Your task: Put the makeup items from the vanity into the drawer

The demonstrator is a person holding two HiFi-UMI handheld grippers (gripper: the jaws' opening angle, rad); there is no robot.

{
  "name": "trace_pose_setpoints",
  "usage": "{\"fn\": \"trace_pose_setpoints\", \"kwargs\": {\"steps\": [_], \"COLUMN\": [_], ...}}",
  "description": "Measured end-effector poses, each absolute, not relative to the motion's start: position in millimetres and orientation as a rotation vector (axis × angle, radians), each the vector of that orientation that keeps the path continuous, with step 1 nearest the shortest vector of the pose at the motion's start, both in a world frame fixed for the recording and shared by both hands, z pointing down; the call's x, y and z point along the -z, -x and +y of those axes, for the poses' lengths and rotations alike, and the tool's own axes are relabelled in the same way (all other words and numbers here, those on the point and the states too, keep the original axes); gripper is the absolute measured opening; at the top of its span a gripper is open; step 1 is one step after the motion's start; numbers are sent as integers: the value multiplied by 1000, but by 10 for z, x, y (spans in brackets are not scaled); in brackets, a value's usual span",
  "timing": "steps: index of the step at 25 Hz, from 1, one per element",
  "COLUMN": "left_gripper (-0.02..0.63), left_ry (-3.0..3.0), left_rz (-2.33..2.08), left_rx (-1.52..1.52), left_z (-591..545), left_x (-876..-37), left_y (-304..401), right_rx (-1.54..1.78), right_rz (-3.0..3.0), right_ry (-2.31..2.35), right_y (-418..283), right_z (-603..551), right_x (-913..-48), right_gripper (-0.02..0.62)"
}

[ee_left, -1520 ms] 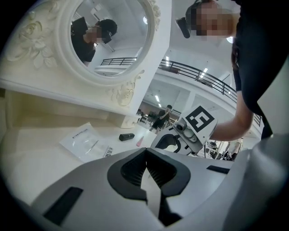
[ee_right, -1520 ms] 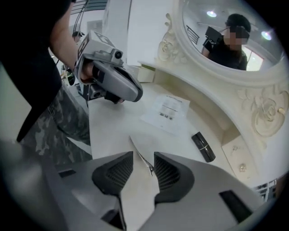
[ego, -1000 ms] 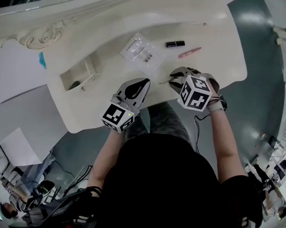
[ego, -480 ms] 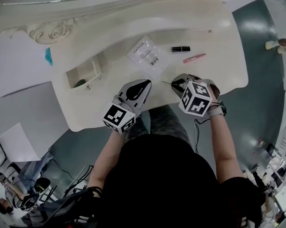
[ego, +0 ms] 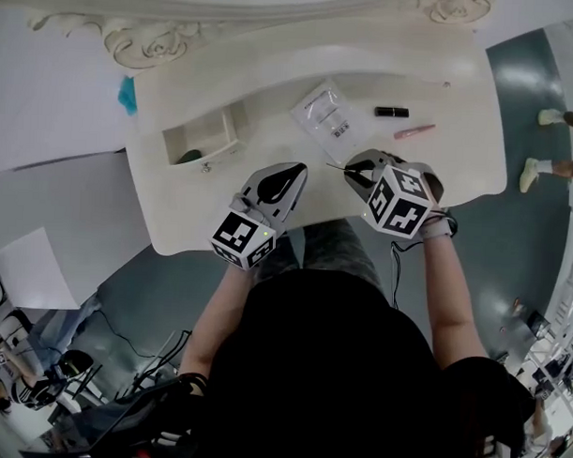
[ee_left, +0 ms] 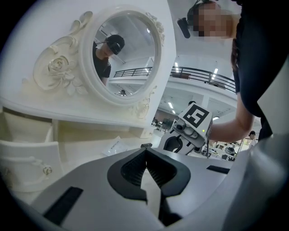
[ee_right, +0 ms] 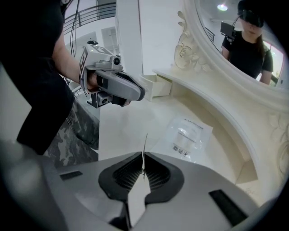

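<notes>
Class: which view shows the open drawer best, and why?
Head view: it looks down into the drawer, showing its open inside. In the left gripper view only its front shows, at the left edge; the right gripper view shows it small and far.

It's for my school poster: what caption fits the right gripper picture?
Right gripper pinching a thin stick over the white vanity, beside a clear packet.
</notes>
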State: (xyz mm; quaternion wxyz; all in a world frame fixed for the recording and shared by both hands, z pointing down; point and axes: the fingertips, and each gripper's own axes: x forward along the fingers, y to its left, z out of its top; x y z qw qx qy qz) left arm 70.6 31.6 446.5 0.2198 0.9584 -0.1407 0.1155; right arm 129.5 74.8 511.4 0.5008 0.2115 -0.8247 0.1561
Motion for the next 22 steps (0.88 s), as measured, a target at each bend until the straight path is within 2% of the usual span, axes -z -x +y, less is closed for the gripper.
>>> {"fn": "trace_pose_setpoints", "kwargs": {"steps": [22], "left_gripper": [14], "left_ry": [-2578], "left_rz": [-760], "left_rx": [-220], "left_z": [-146], "left_x": [-4303], "left_y": [893], "right_rx": [-194], "right_rz": [-2166], "right_ry": [-402], "right_y": [235], "right_z": [-143], "right_x": [-4518], "right_gripper": [34]}}
